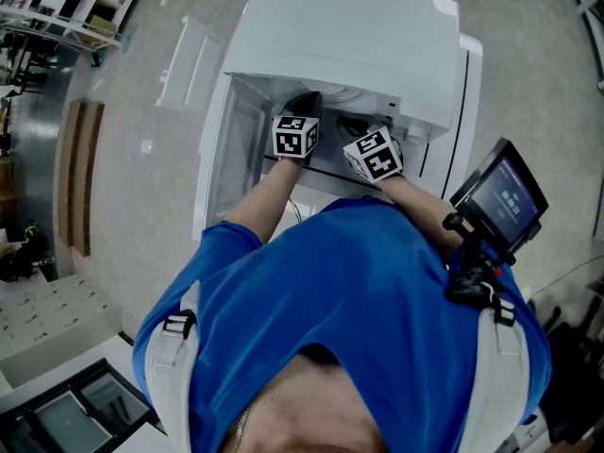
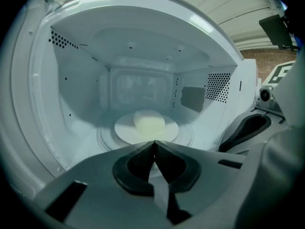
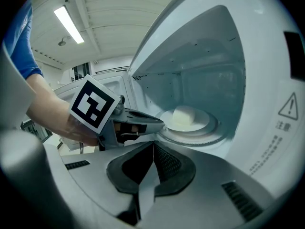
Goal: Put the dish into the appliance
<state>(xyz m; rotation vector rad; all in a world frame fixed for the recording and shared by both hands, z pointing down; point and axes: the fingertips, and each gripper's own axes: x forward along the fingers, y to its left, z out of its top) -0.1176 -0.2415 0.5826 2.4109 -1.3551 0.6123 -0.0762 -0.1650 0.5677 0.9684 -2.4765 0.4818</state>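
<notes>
A white microwave stands with its door swung open to the left. Inside, a white dish carrying a pale rounded lump of food rests on the turntable; the right gripper view shows the same dish and food. My left gripper sits at the mouth of the cavity, shut and empty, just short of the dish. My right gripper is beside it at the opening, shut with nothing between its jaws. The left gripper shows in the right gripper view with its marker cube.
The microwave cavity has perforated vent walls and a warning label on the right frame. A small screen on a mount hangs at my right side. Shelving and another appliance stand around on the grey floor.
</notes>
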